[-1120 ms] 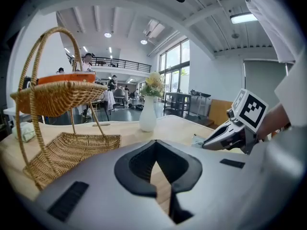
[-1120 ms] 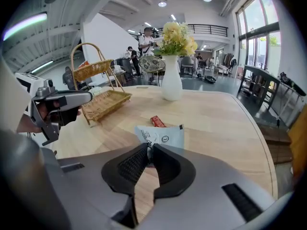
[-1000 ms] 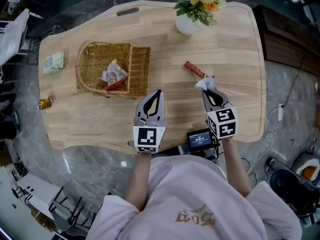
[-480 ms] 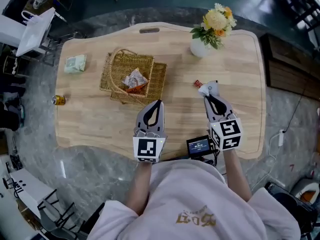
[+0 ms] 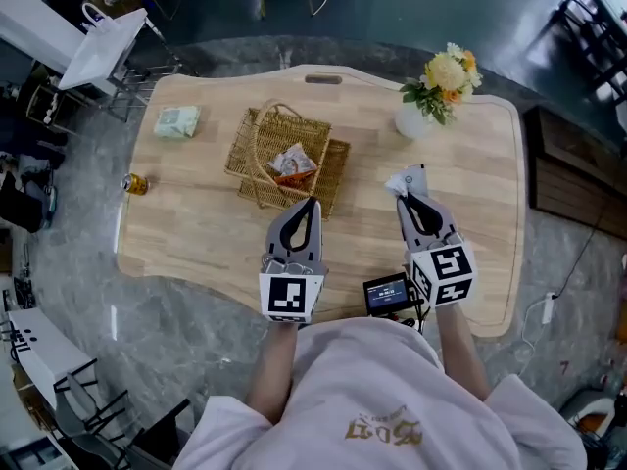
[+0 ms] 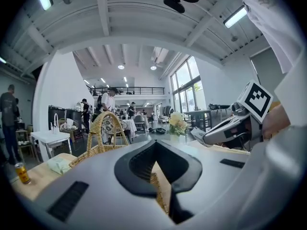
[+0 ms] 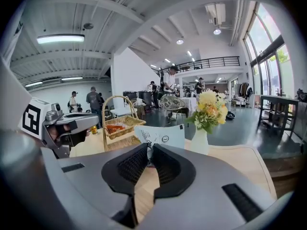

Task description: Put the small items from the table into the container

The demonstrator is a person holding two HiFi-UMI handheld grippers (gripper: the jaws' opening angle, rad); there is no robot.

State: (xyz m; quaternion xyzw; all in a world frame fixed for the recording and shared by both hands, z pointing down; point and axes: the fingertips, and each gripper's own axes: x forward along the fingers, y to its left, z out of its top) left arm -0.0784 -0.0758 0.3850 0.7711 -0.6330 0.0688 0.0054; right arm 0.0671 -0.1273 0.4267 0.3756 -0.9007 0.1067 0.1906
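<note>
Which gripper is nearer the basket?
Left. The left gripper, shut and empty, points at the near edge of the basket. The right gripper, shut on a white packet, is farther off to the basket's right.

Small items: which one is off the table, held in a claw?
The white packet, pinched in the right claw; the green packet and the can lie on the table.

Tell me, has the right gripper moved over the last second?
Yes. In the head view the right gripper, shut on the packet, has closed in on the vase.
</note>
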